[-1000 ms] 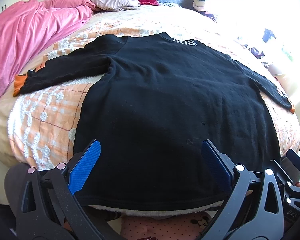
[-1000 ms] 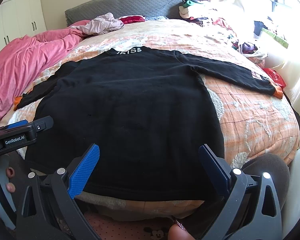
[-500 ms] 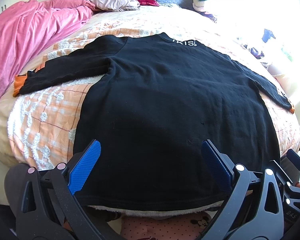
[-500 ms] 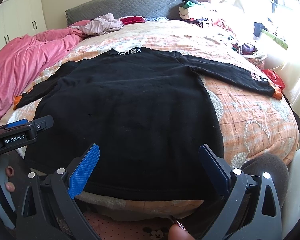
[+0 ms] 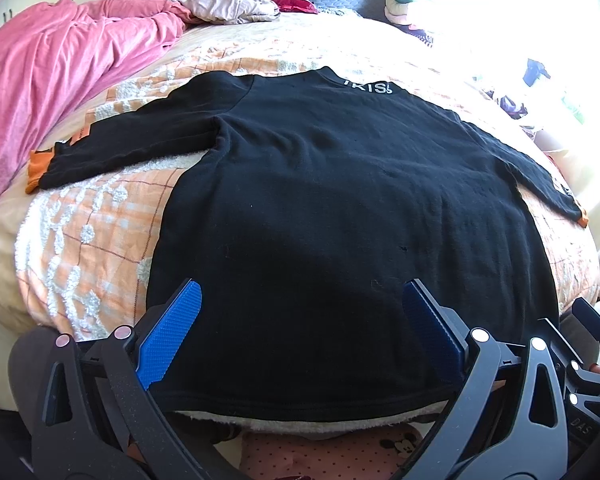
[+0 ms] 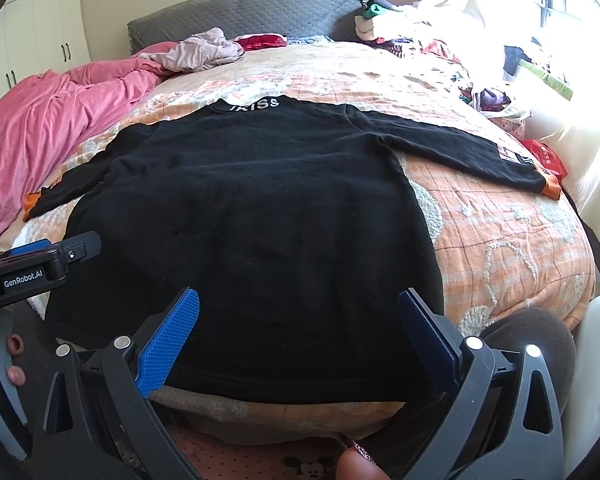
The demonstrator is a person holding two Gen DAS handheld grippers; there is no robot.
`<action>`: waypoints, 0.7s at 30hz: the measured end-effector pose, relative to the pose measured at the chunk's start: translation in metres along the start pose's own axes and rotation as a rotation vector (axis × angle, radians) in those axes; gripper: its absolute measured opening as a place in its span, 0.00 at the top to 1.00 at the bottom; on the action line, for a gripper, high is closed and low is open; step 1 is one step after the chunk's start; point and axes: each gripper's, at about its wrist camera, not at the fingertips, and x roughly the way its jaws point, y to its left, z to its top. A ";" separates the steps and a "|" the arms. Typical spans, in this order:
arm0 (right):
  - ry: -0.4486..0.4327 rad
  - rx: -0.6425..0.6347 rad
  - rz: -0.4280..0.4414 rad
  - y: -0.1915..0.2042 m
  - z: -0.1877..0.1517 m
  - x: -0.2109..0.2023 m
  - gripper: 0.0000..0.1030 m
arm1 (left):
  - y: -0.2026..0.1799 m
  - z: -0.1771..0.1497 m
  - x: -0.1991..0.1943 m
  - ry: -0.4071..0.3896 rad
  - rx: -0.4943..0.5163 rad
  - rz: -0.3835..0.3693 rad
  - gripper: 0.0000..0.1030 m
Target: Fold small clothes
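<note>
Both grippers, left [image 5: 300, 332] and right [image 6: 298, 332], gape wide, empty. Black long-sleeved knit sweater [image 5: 340, 208] lies flat mid-frame on orange checked quilt [image 5: 100, 232], sleeves spread; hem partly hidden behind fingers.

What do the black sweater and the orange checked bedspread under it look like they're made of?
Black sweater: looks like soft, matte knit or fleece, slightly fuzzy, lying limp, with ribbed-looking orange cuffs. Orange checked bedspread: probably a woven cotton-like cloth with raised white tufted, chenille-style patterns; exact fibres cannot be told.
</note>
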 end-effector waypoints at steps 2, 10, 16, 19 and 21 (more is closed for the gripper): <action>0.001 -0.002 -0.002 0.000 0.000 0.000 0.04 | -0.001 0.000 0.000 0.000 0.000 0.001 0.08; 0.004 -0.004 -0.001 0.001 0.000 0.002 0.04 | 0.000 0.000 -0.001 -0.001 0.001 0.001 0.08; 0.003 -0.006 0.001 0.001 0.000 0.003 0.04 | 0.001 0.000 0.000 0.000 0.000 0.000 0.08; 0.002 0.002 0.002 0.001 0.001 0.004 0.04 | 0.000 0.000 0.001 0.000 -0.003 0.005 0.08; 0.003 0.004 0.003 -0.001 0.003 0.006 0.04 | -0.002 0.002 0.003 0.003 -0.003 0.005 0.08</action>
